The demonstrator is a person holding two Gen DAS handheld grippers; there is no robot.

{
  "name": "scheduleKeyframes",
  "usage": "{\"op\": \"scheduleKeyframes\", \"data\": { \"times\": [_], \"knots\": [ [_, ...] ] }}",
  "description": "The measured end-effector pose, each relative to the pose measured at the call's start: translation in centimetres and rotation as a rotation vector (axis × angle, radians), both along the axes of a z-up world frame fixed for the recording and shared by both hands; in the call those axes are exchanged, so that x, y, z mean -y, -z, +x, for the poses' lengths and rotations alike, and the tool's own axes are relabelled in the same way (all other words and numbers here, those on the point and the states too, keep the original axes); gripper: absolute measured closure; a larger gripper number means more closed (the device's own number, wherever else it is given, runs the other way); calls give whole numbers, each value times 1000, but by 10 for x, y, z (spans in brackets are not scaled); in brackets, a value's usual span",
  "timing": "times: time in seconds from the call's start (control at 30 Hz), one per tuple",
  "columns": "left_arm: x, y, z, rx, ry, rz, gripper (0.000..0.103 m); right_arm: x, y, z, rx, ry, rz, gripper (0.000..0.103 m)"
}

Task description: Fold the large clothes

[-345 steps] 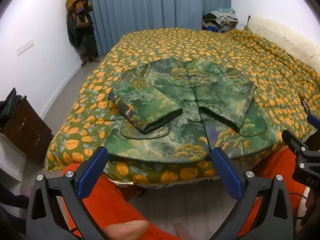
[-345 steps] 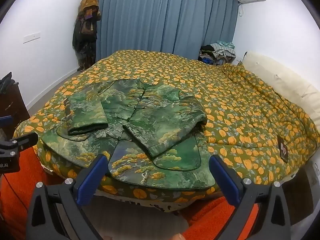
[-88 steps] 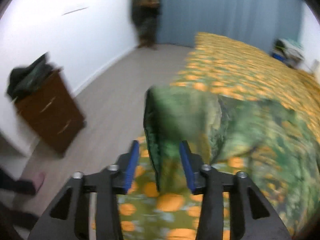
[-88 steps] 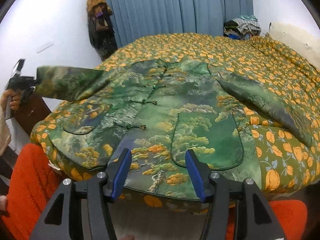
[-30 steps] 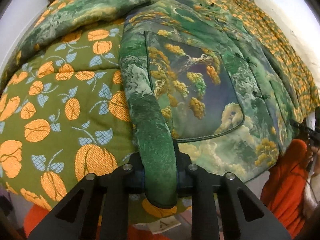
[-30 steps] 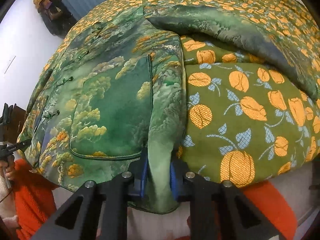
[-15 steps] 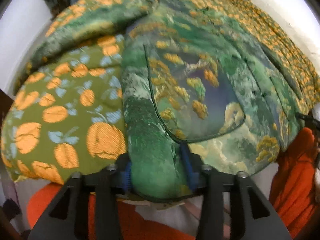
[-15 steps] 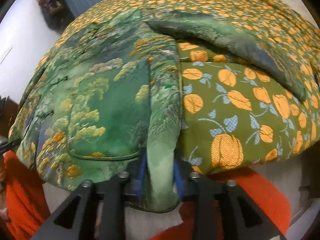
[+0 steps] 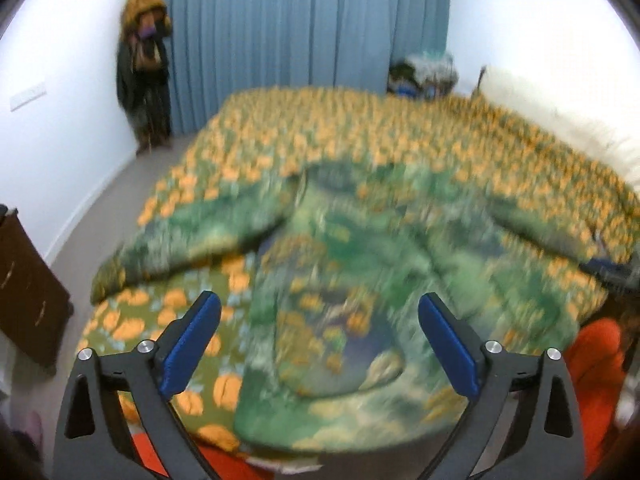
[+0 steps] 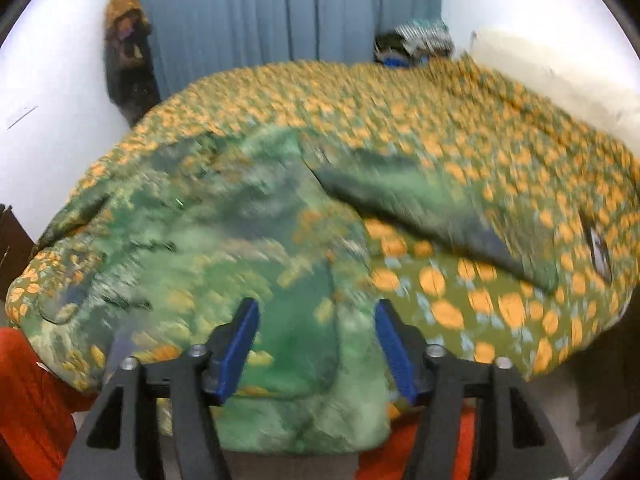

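Observation:
A large green patterned jacket [image 9: 352, 280] lies spread face up on the bed, sleeves out to both sides; both views are motion-blurred. It also shows in the right wrist view [image 10: 224, 256]. My left gripper [image 9: 318, 344] is wide open and empty, pulled back above the jacket's lower left hem. My right gripper [image 10: 314, 344] is open, its jaws apart on either side of the jacket's lower right hem, not pinching it. The left sleeve [image 9: 192, 236] runs toward the bed's left edge, the right sleeve [image 10: 424, 204] toward the right.
The bed wears an olive quilt with orange flowers [image 9: 360, 128]. A dark wooden cabinet [image 9: 24, 288] stands at the left. Coats hang in the corner [image 9: 144, 64] beside blue curtains [image 9: 296, 40]. A pile of clothes [image 10: 416, 40] and a pillow [image 9: 560, 120] lie at the far right.
Both grippers were shut on the jacket's bottom hem; now both have opened, let it go and drawn back and up. The jacket lies flat on the bed.

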State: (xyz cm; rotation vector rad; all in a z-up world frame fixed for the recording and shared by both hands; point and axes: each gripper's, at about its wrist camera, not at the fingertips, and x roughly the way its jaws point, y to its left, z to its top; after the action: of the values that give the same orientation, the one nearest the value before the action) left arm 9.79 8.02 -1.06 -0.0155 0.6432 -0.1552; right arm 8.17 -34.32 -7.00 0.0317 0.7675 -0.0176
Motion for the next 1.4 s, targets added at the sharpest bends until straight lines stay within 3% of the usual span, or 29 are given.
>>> {"op": "scheduleKeyframes", "data": {
  "times": [0.17, 0.3, 0.4, 0.63, 0.87, 1.27, 1.4],
  "knots": [
    [9, -22, -9, 89, -59, -104, 1, -35, -13, -9, 71, -47, -7, 29],
    [23, -18, -15, 115, -115, -86, 1, -52, -11, -16, 77, -86, -5, 29],
    [34, -4, -19, 86, -108, -70, 1, -59, -7, -23, 85, -105, -5, 29],
    [64, 33, -18, -76, -27, 8, 1, -75, 2, -32, 73, -172, 17, 29],
    [83, 33, -32, -90, 5, 44, 1, -92, 9, -34, 79, -222, -26, 29],
    [95, 34, -58, -108, 34, 69, 0, -108, 14, -26, 65, -273, 20, 29],
    [93, 28, -59, -104, 31, 45, 0, -109, 12, -27, 68, -280, 29, 29]
  ]
}}
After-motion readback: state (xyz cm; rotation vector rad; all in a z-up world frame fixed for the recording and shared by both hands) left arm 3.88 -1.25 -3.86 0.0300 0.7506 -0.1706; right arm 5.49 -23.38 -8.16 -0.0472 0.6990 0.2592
